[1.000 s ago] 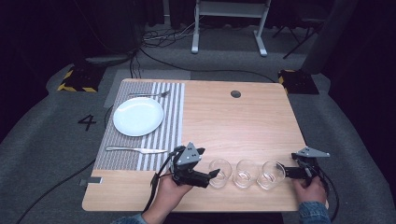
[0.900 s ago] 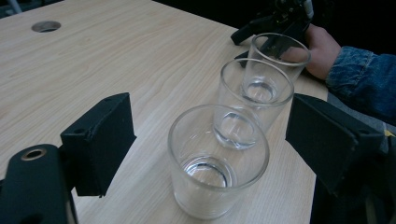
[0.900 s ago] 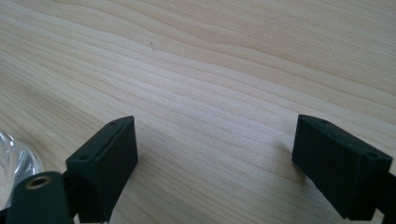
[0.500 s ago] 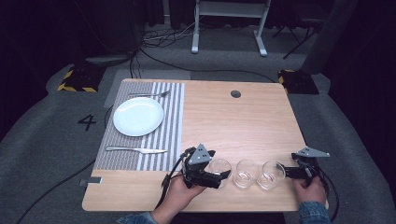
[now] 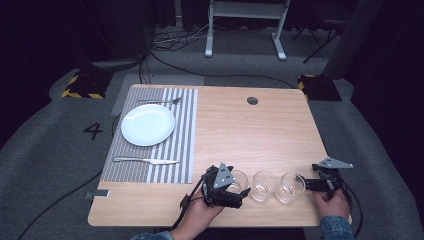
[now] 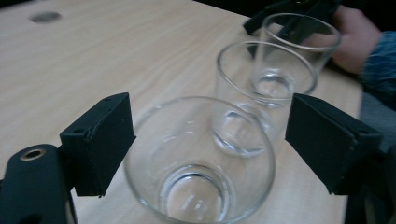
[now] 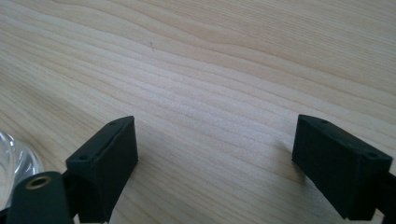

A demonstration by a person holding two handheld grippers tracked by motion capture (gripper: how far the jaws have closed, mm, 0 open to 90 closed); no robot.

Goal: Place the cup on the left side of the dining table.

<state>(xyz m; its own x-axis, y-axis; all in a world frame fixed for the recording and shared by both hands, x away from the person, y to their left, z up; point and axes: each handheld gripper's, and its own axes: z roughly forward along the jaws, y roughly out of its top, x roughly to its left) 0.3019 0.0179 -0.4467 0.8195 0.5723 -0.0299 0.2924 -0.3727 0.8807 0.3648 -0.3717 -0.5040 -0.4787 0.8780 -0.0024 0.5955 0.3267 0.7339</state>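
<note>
near glass: clear, straight-walled glass tumbler (image 6: 201, 172), empty, standing upright on the light wooden table (image 5: 250, 135). It sits between the spread black jaws of the left gripper (image 6: 210, 144), with a gap on both sides, so nothing's touching it yet.
middle glass: same kind of clear tumbler (image 6: 261, 93), upright and empty, right next to the near one in the row. Can't tell if they touch.
far glass: third matching tumbler (image 6: 299, 51), upright, empty, at the end of the row by the person's right hand.
row: all three line up along the table's front edge, right of centre (image 5: 265, 186).
</note>
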